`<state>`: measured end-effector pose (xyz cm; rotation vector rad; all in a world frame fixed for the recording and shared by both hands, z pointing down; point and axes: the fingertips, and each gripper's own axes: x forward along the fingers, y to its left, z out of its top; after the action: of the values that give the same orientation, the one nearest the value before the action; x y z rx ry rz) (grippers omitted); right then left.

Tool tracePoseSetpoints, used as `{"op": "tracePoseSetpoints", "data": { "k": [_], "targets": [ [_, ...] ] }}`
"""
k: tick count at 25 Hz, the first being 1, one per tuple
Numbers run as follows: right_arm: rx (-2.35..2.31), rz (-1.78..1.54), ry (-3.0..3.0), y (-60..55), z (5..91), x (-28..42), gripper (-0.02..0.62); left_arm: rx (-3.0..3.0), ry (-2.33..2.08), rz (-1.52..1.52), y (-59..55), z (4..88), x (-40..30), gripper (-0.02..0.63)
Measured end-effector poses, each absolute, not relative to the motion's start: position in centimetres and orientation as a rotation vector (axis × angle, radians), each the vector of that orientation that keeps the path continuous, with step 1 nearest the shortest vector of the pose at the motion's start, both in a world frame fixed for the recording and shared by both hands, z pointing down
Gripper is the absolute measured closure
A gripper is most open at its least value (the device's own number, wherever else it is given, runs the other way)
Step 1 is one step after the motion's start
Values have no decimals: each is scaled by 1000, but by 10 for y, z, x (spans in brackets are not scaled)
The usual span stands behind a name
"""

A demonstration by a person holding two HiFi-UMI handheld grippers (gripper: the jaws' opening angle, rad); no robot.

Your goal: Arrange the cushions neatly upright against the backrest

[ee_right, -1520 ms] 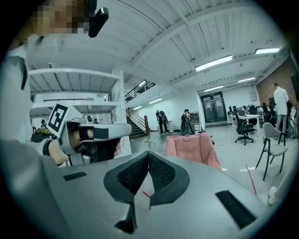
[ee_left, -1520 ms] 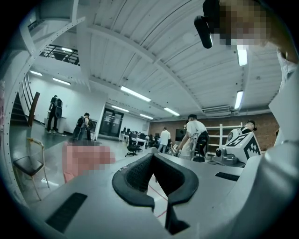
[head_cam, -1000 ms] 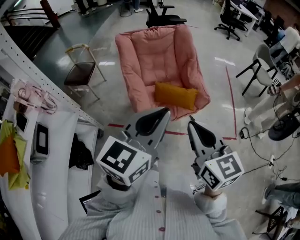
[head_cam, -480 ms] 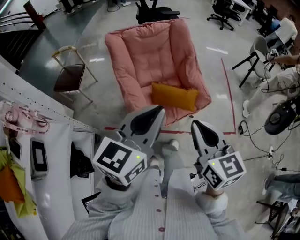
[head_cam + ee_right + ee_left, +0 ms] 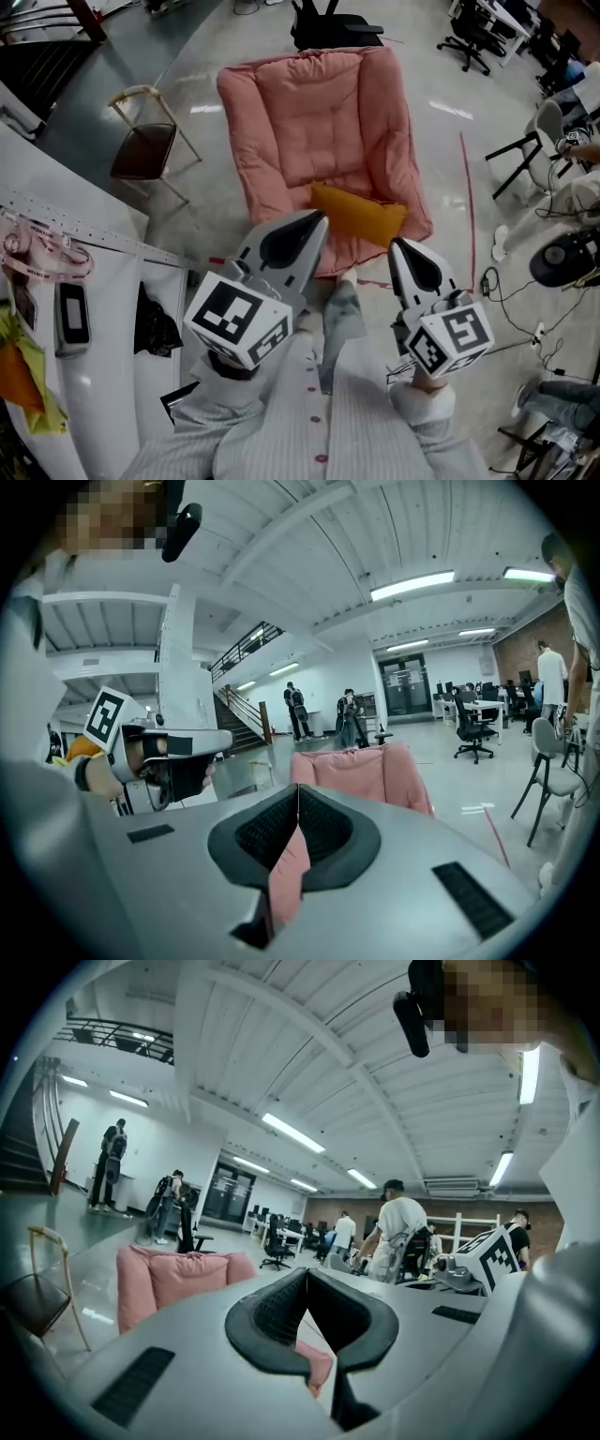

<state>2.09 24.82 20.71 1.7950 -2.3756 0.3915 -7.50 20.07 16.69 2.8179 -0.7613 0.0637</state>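
Pink padding covers the low lounge chair, which is sitting at twelve o'clock from the person, and the one cushion I can see, an orange cushion, is lying slumped at about five o'clock on the seat. It is down by the front edge and well apart from the backrest at the chair's twelve o'clock end.

Nothing is being handled yet. The left gripper and the right gripper are hanging side by side short of the chair, both clenched tight on nothing, their tips pointing toward it. I judge this to be the reach-in step before any grasp.

The next move is calling for the jaws to part and one gripper to take the cushion by an edge. It then wants lifting, standing on end and leaning against the backrest. Being soft, it may flop unless the second gripper is steadying it.

The head view is showing the cushion and the red tape line on the floor at three o'clock of the chair. Neither gripper view is showing the cushion, since each gripper's own body is blocking the seat. They are instead giving the closed jaws close up, with only pink chair in the slit below them, and people standing around the room.
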Motion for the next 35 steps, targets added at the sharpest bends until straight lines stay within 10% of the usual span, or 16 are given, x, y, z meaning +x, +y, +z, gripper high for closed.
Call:
{"op": "tracePoseSetpoints", "data": {
  "k": [35],
  "targets": [
    [1585, 678, -2315, 50, 288, 196, 581, 2572, -923, 287, -16, 249, 80, 594]
  ]
}}
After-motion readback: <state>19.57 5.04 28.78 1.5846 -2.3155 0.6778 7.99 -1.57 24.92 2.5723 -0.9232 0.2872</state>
